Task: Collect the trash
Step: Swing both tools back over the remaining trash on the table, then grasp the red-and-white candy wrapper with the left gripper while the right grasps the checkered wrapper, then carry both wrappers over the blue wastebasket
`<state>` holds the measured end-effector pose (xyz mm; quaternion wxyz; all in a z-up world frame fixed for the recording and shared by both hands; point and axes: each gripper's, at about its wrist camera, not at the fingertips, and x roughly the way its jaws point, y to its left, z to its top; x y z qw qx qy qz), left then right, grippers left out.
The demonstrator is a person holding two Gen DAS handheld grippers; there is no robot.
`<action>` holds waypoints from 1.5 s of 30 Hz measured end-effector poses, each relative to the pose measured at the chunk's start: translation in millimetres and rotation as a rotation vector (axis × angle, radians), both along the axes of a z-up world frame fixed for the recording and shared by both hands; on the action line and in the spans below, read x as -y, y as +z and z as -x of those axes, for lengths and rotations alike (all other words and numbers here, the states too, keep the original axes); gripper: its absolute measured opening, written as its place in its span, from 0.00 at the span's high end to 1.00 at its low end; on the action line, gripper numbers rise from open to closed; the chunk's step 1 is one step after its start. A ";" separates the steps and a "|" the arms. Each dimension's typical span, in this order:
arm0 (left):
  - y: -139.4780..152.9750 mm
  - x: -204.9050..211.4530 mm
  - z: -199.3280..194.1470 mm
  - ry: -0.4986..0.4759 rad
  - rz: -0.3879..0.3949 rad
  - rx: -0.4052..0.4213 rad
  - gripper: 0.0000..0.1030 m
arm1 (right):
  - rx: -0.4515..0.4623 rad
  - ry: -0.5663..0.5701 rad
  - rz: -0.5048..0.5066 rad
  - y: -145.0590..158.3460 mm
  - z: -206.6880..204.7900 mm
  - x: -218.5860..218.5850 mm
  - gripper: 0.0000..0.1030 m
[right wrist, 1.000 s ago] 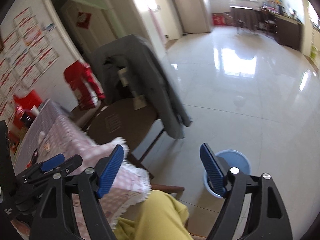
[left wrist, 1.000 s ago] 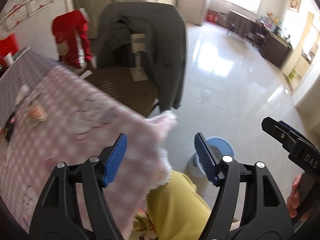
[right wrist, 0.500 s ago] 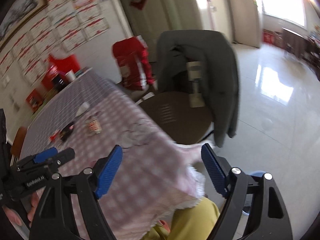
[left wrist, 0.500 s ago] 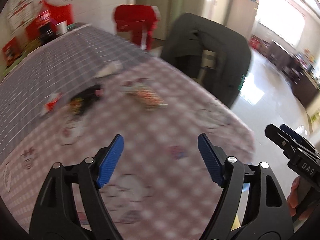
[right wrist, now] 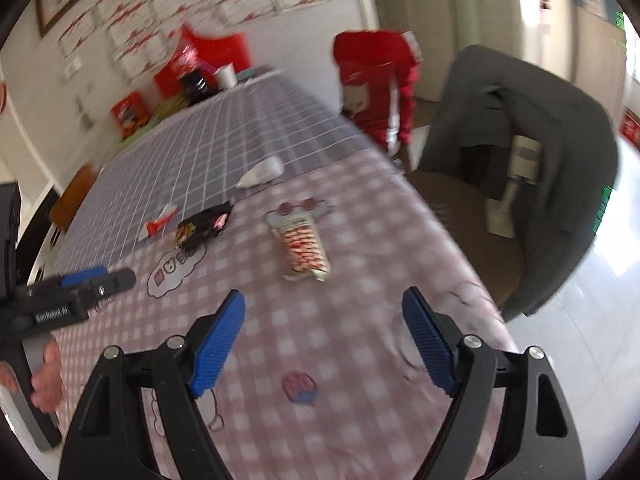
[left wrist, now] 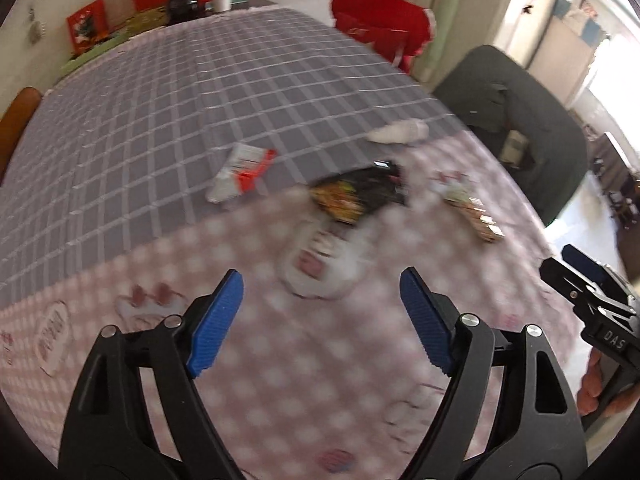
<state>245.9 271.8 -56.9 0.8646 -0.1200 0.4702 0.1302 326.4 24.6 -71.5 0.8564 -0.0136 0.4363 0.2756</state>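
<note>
While both grippers' fingers (left wrist: 216,320) gape empty, the striped wrapper (right wrist: 304,248) lies lengthwise, pointing away.

Four wrappers lay on the worktop (left wrist: 168,92): a crumpled tissue (left wrist: 398,133) farthest back, a torn packet (left wrist: 242,172) left, a foil bag (left wrist: 356,194) centre, a snack wrapper (right wrist: 304,250) right. A chair (right wrist: 472,236) stood beside the worktop's right edge.

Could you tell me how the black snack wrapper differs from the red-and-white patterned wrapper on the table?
The black snack wrapper is dark with a colourful print; the red-and-white patterned wrapper is pale and striped. The black one straddles the seam between the grey checked cloth and the pink cloth; the patterned one lies wholly on the pink. Both lie flat, and neither open gripper touches them.
</note>
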 end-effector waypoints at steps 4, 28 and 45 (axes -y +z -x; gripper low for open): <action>-10.6 -34.9 -12.0 0.045 0.027 -0.031 0.23 | -0.048 0.017 0.046 -18.5 -23.4 -22.7 0.23; -43.8 -89.5 -60.8 0.084 -0.077 0.001 0.69 | -0.047 0.047 0.055 -29.9 -55.4 -49.6 0.88; -6.3 -36.8 -15.5 0.030 -0.054 0.105 0.70 | 0.088 -0.009 -0.014 20.1 1.8 6.1 0.88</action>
